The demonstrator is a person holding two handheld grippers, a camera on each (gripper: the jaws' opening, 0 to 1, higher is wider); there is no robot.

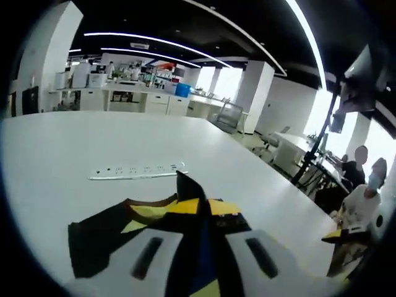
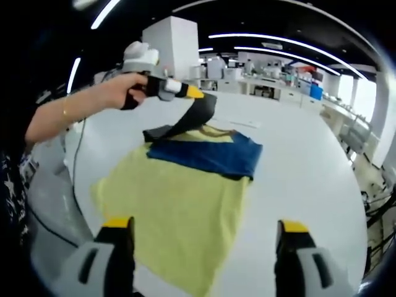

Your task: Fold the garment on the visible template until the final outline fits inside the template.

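A yellow garment (image 2: 179,198) lies flat on the white table (image 2: 297,167), with a blue band (image 2: 207,154) across its far end. A black sleeve (image 2: 192,117) rises off the table to my left gripper (image 2: 195,93), which a hand (image 2: 117,90) holds above the garment's far left corner. In the left gripper view, that gripper (image 1: 201,232) is shut on a fold of black, blue and yellow cloth (image 1: 198,210) that runs up between its white jaws. My right gripper (image 2: 204,226) is open, its yellow-tipped jaws wide apart over the garment's near hem.
A white power strip (image 1: 136,171) lies on the table beyond the garment. The table edge runs along the right, where people (image 1: 365,192) sit at a desk. White benches and a pillar (image 2: 176,43) stand far behind.
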